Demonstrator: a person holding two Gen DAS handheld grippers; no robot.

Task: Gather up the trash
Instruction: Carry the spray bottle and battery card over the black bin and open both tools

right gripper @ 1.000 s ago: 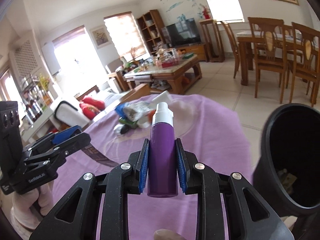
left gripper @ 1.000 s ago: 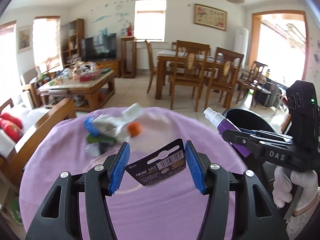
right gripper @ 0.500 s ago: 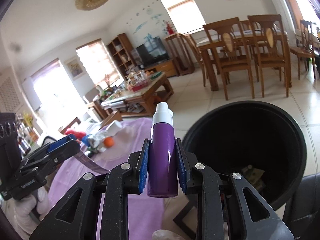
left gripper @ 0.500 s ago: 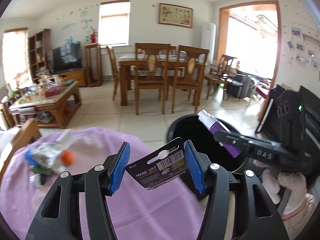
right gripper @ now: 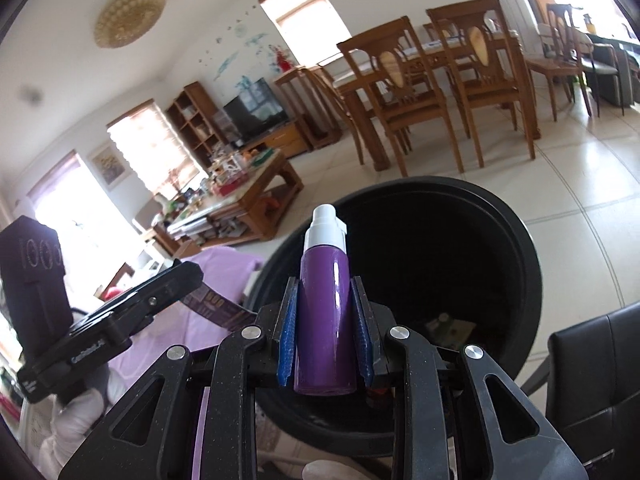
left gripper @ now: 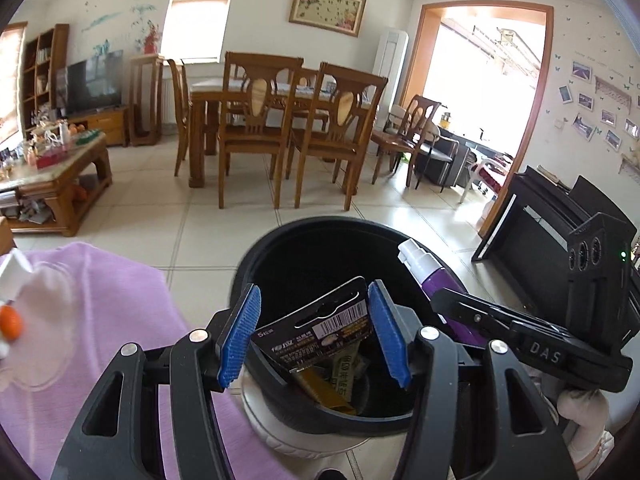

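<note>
My left gripper is shut on a black hang-tab card with a barcode, held over the open black bin. My right gripper is shut on a purple spray bottle with a white cap, pointing over the same bin. In the left wrist view the bottle and right gripper hang over the bin's right rim. Wrappers lie at the bin's bottom. In the right wrist view the left gripper holds the card at the bin's left.
The purple-clothed table lies left of the bin, with an orange ball and white scraps at its edge. Dining chairs stand beyond on tiled floor. A black piano and a black chair stand right of the bin.
Both grippers swung right, from over the purple table to over the black bin, and dipped a little. Each still holds its item.
</note>
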